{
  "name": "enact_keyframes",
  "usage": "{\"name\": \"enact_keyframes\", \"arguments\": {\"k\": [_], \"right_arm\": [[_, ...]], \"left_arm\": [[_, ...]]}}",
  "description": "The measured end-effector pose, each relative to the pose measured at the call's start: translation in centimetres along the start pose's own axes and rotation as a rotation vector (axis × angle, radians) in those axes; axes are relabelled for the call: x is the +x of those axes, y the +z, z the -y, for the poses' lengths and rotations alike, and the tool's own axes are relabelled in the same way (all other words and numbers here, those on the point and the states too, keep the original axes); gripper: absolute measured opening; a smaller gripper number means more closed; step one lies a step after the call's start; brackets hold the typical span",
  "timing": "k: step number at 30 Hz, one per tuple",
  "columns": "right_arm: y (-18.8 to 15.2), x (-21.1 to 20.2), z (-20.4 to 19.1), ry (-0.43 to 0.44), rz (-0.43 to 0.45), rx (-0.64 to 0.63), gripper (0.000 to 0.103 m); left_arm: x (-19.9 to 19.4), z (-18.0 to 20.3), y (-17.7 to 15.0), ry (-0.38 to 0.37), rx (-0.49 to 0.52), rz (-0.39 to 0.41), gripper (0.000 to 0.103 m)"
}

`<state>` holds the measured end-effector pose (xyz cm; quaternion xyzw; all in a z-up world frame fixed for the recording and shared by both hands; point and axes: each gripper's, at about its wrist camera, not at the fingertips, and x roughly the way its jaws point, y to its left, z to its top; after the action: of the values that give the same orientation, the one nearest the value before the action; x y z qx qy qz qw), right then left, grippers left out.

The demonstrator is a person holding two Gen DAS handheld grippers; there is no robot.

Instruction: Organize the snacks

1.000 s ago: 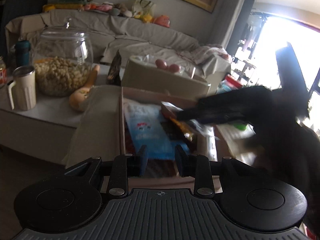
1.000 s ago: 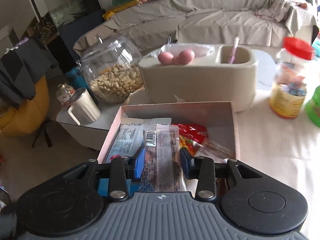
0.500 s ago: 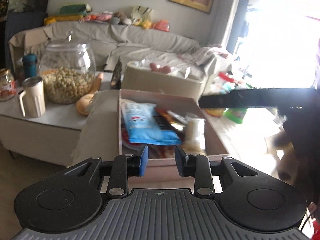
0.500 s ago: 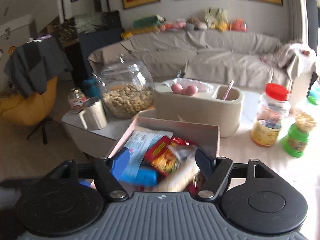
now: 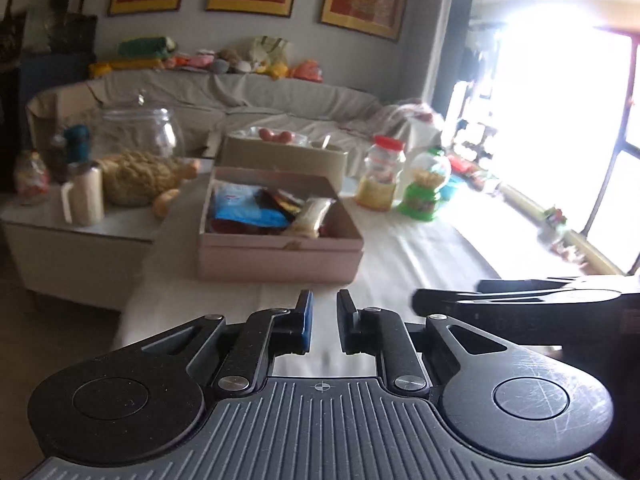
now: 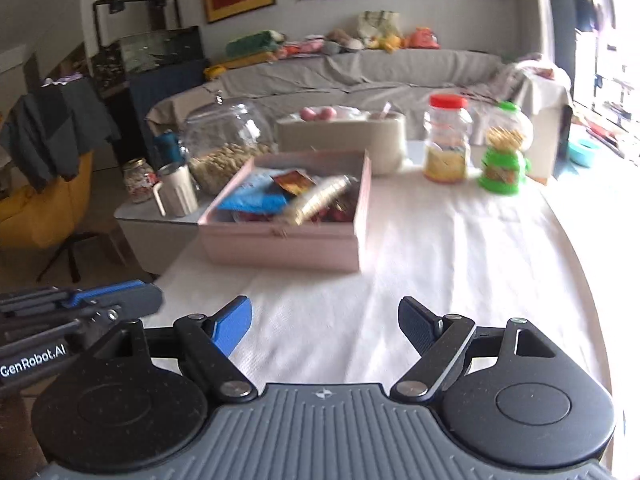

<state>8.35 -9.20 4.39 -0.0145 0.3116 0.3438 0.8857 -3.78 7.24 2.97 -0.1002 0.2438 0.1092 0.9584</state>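
Left gripper [image 5: 322,322] narrowed down to shut, nothing between pads, over white cloth [image 5: 400,264]; right gripper [image 6: 325,326] wide and opening, empty, just right of left one. Ahead of both, well apart: pink box [image 5: 280,256] holding snacks [image 5: 256,210]. Beyond box: beige caddy [image 5: 280,158], red-lid jar [image 5: 378,178] and green dispenser [image 5: 424,190] right-ahead, glass jar [image 5: 138,136] and mug [image 5: 86,198] left-ahead.

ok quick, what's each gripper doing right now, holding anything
left gripper: shut, nothing between its fingers.
right gripper: jaws opening, empty; the snacks sit in the pink box ahead.
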Motion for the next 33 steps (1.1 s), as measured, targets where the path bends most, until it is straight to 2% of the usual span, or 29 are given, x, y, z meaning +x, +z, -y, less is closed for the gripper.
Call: {"name": "enact_keyframes", "arguments": {"k": [2, 4, 8, 16, 33], "right_arm": [[-0.8, -0.5, 0.1, -0.005, -0.013, 0.013, 0.082], [-1.4, -0.8, -0.3, -0.006, -0.022, 0.002, 0.082], [-1.9, -1.5, -0.5, -0.029, 0.008, -0.017, 0.082], [-2.1, -1.3, -0.6, -0.007, -0.015, -0.016, 0.082], [-2.2, -1.0, -0.6, -0.005, -0.027, -0.018, 0.082]], "left_arm": [[-0.4, 0.8, -0.3, 0.024, 0.026, 0.001, 0.017], [-0.5, 1.4, -0.5, 0.013, 0.038, -0.015, 0.017], [-0.2, 1.9, -0.6, 0.012, 0.055, -0.045, 0.017], [0.1, 1.5, -1.0, 0.013, 0.032, -0.076, 0.017], [0.4, 1.3, -1.1, 0.005, 0.016, -0.089, 0.017]]}}
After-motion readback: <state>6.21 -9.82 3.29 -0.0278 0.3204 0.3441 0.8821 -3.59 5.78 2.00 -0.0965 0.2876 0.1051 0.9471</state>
